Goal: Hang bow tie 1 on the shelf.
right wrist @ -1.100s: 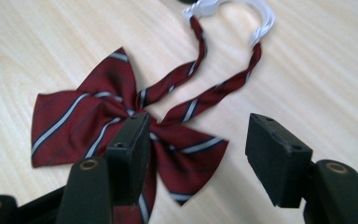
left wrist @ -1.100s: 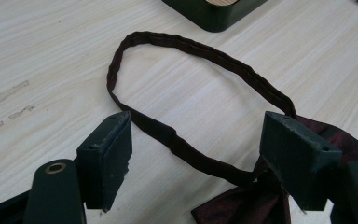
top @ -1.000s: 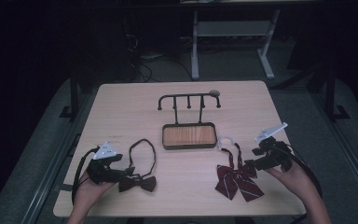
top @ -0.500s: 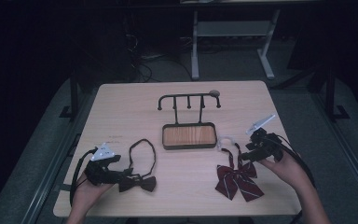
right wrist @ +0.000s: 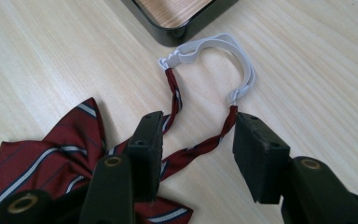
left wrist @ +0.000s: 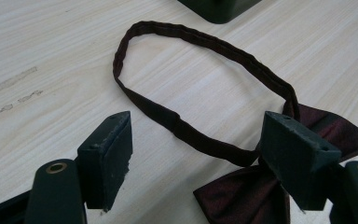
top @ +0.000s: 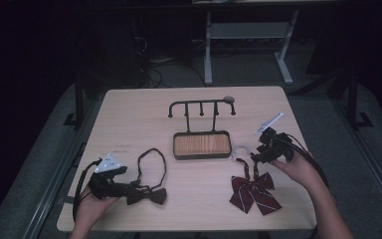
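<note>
A dark maroon bow tie (top: pixel 146 195) with a loop strap (top: pixel 151 167) lies at the table's front left. My left gripper (top: pixel 132 188) rests at the bow, open; in the left gripper view the strap (left wrist: pixel 205 42) runs between the jaws of that gripper (left wrist: pixel 200 140), and its right jaw hangs over the bow (left wrist: pixel 247 196). A red striped bow tie (top: pixel 253 191) lies at the front right, with a white elastic band (top: pixel 242 149) on its strap. My right gripper (top: pixel 256 154) (right wrist: pixel 196 135) stands over the twisted red strap (right wrist: pixel 200 147). Its jaws have just been closing and straddle the strap without pressing it.
A black hook rack with a wood-floored tray (top: pixel 201 144) stands mid-table, just left of the white band (right wrist: pixel 223 46); its corner (right wrist: pixel 182 18) is close ahead of the right gripper. Table edges run near both hands. A metal frame (top: pixel 243 35) stands beyond the table.
My right gripper has moved left and slightly away from the front edge, over the striped tie's strap, and its jaws stand narrower. The left gripper and both ties have stayed put.
</note>
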`<state>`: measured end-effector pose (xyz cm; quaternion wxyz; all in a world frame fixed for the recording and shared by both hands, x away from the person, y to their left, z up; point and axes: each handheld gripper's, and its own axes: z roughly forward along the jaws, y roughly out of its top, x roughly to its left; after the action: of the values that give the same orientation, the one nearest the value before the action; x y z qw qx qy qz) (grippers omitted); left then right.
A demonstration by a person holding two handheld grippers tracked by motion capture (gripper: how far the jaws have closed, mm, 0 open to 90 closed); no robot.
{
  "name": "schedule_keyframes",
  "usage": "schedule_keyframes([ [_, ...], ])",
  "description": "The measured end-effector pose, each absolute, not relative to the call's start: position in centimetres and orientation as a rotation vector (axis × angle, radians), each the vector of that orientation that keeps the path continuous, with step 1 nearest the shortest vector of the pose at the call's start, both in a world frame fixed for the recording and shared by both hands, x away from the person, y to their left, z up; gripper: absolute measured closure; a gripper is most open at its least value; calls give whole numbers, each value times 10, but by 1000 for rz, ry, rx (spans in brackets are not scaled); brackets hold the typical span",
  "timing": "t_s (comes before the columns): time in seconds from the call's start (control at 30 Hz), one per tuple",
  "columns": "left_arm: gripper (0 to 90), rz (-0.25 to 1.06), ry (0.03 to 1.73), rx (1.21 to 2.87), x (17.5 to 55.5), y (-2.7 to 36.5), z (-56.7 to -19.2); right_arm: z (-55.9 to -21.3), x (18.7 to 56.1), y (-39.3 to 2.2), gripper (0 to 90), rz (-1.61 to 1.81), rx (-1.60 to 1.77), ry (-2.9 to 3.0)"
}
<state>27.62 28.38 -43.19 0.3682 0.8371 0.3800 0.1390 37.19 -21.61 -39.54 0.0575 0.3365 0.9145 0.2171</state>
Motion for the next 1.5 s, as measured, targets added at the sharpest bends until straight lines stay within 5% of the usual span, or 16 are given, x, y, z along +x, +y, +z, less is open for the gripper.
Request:
schedule_keyframes([
  [1.5,261,372,980,2144,275,285,-431,-435,421,-202,630,417,1125,2825],
])
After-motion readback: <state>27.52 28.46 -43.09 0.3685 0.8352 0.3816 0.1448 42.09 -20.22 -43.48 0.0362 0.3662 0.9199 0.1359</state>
